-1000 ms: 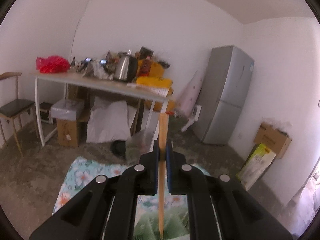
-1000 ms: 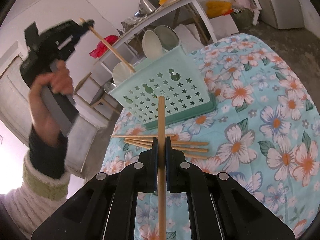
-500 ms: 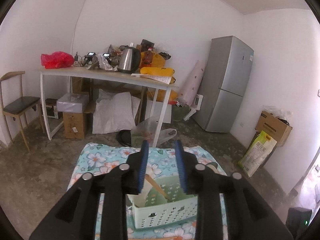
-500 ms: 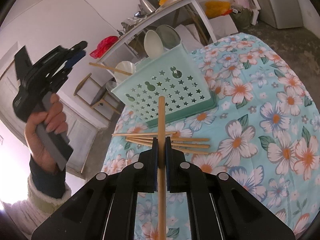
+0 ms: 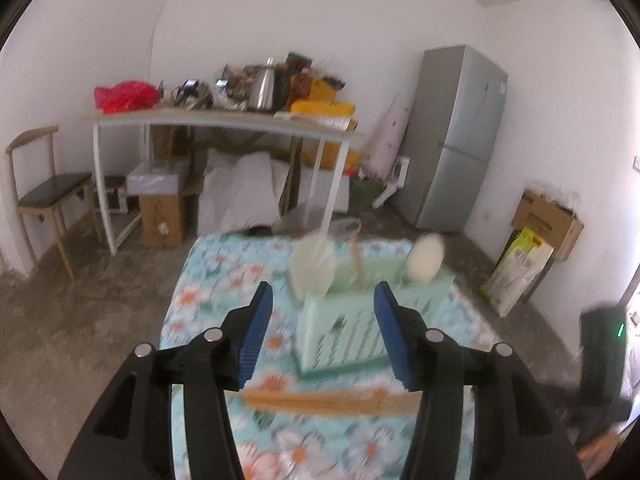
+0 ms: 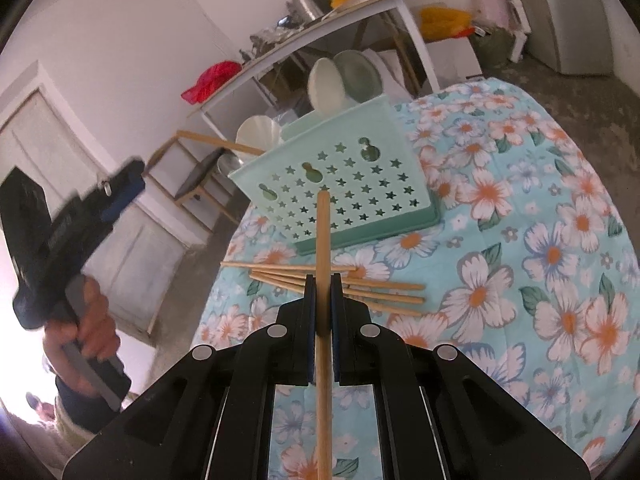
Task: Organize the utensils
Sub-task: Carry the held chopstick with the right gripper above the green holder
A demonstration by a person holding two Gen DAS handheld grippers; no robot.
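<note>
Two grippers are yours here. Your right gripper (image 6: 320, 280) clamps one wooden chopstick (image 6: 323, 240), its tip toward twelve o'clock at the mint star-punched basket (image 6: 340, 184). Loose chopsticks (image 6: 360, 284) lie fanned on the floral cloth (image 6: 540, 240), touching one another, just at the basket's six o'clock. Your left gripper (image 5: 324, 320) has blue pads, jaws opening with nothing pressed between them, the basket beyond. One chopstick (image 6: 216, 142) leans out of the basket toward ten o'clock. No writing reads clearly; the boxes' print is blurred.
</note>
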